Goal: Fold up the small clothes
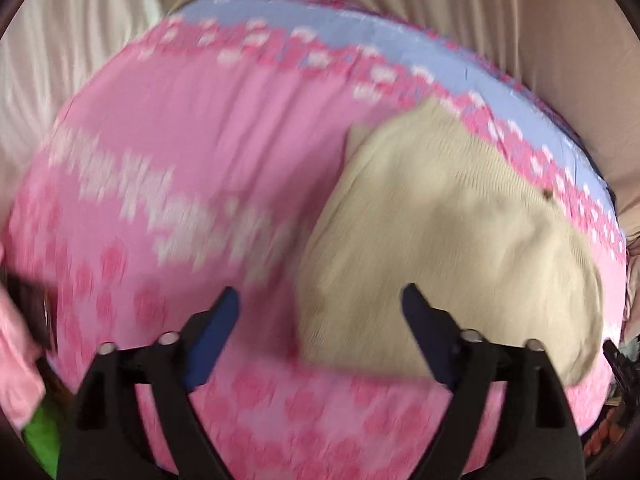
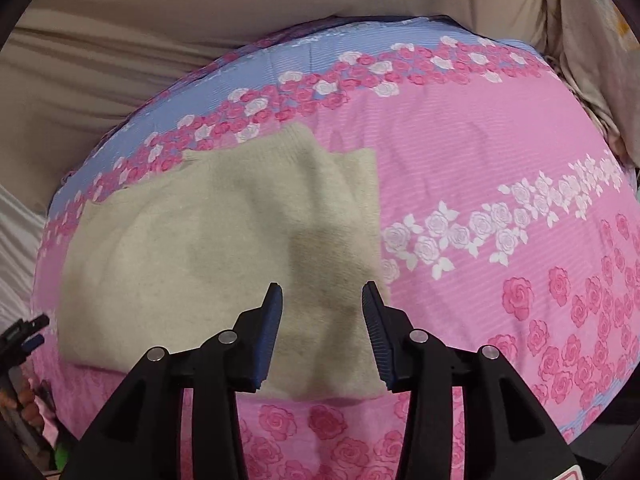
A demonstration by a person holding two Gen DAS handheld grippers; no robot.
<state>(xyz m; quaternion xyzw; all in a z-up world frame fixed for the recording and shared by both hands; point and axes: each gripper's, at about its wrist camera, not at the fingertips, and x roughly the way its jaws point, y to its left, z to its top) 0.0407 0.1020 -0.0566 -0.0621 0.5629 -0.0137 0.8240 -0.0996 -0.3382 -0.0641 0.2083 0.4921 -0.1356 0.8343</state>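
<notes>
A folded beige knit garment (image 2: 224, 240) lies flat on a pink rose-print sheet (image 2: 480, 152). In the left wrist view the garment (image 1: 452, 248) sits to the right, and this view is motion-blurred. My left gripper (image 1: 320, 300) is open and empty, above the garment's left edge. My right gripper (image 2: 322, 296) is open and empty, just above the garment's near right part. The left gripper (image 2: 28, 332) also shows at the far left edge of the right wrist view.
The sheet has a blue band (image 2: 320, 46) along its far edge. Beige curtains (image 2: 200, 8) hang behind. A pink cloth (image 1: 16, 356) and something green (image 1: 42, 436) lie at the lower left.
</notes>
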